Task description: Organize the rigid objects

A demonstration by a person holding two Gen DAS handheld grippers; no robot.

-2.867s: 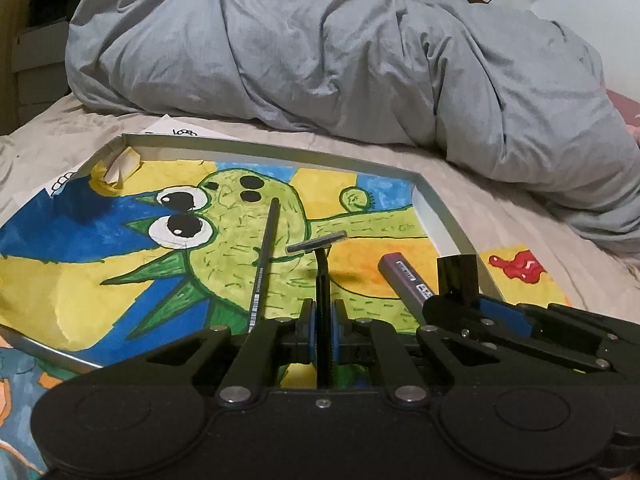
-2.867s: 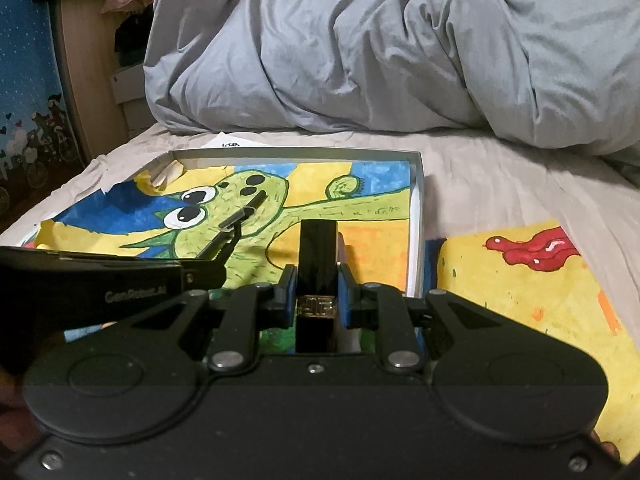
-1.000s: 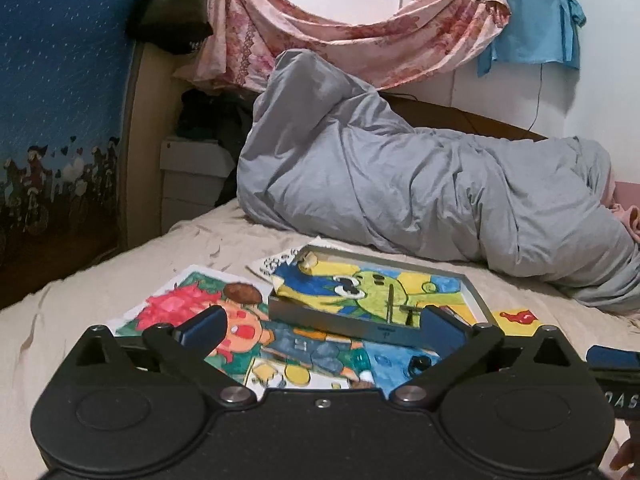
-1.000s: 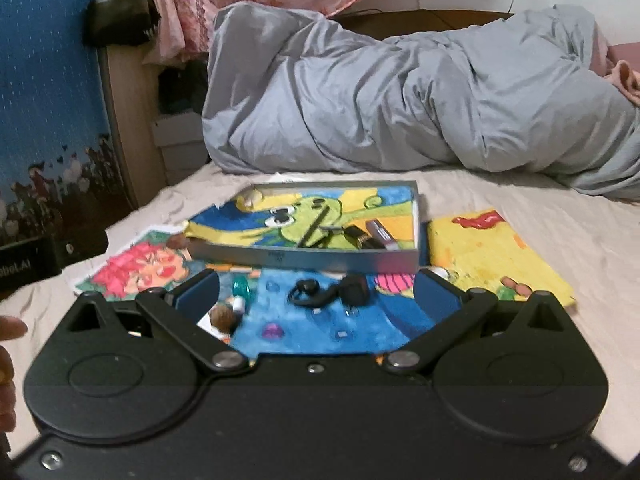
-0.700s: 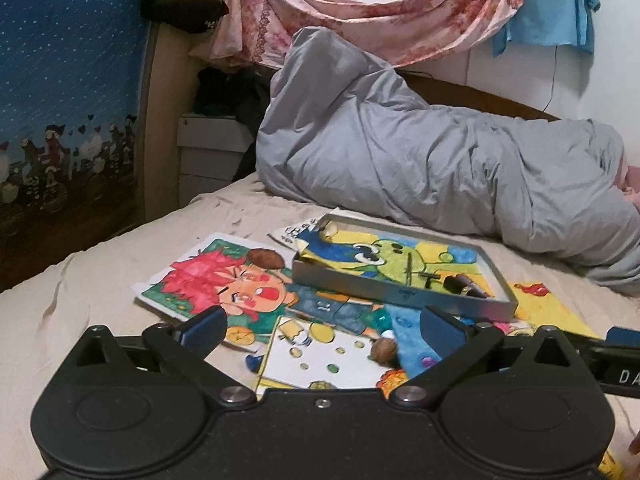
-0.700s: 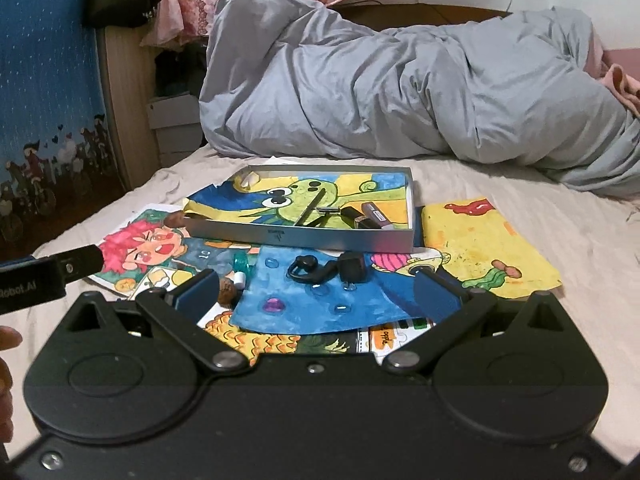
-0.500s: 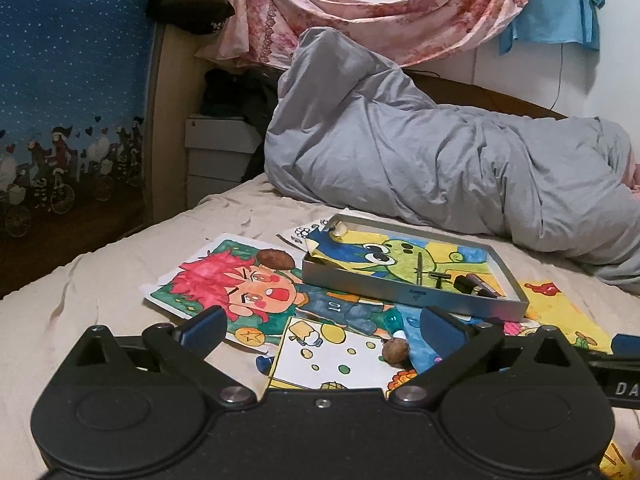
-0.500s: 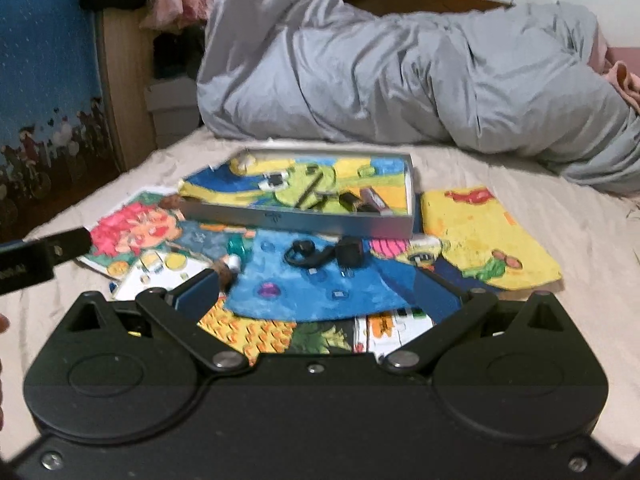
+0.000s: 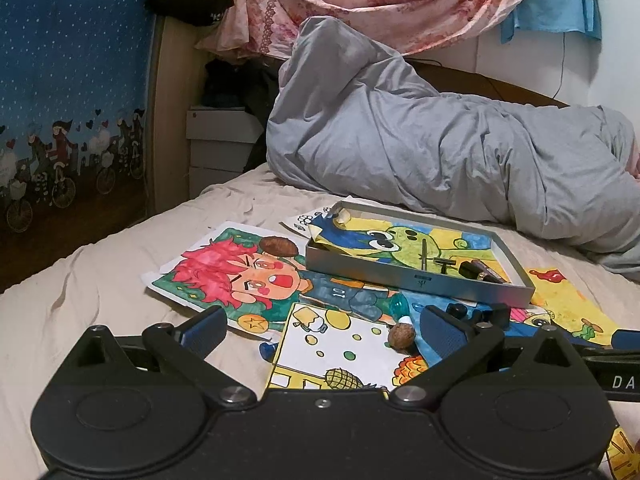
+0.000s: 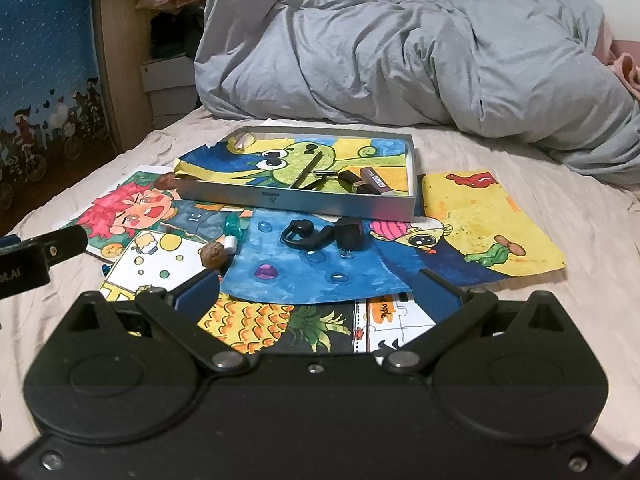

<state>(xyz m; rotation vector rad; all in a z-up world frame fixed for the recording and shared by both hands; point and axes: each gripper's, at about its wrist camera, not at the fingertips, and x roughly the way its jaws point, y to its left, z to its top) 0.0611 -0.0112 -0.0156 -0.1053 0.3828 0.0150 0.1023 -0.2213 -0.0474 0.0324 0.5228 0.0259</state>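
A shallow grey tray (image 9: pixel 424 280) (image 10: pixel 304 200) lined with a green monster drawing lies on the bed. Inside it rest a dark pencil (image 10: pixel 307 174), a razor (image 10: pixel 326 175), a black block (image 10: pixel 352 181) and a purple tube (image 10: pixel 374 181). In front of the tray lie a black ear-hook (image 10: pixel 306 234), a black cube (image 10: pixel 351 236), a walnut (image 9: pixel 402 335) (image 10: pixel 214 255) and a teal-capped item (image 10: pixel 231 229). Another brown nut (image 9: pixel 278 246) sits left of the tray. My left gripper (image 9: pixel 320 326) and right gripper (image 10: pixel 318 292) are both open and empty, well short of the objects.
Colourful drawings (image 10: pixel 312 268) are spread over the beige bedsheet (image 9: pixel 80 288). A bunched grey duvet (image 9: pixel 440 152) fills the back of the bed. A wooden bed end (image 9: pixel 168 120) and blue wall (image 9: pixel 72 80) stand at the left. The left gripper's body (image 10: pixel 36 258) shows at the right view's left edge.
Both grippers let go of the razor and the black block in the tray, opened and pulled far back. Over the last second both views shifted slightly.
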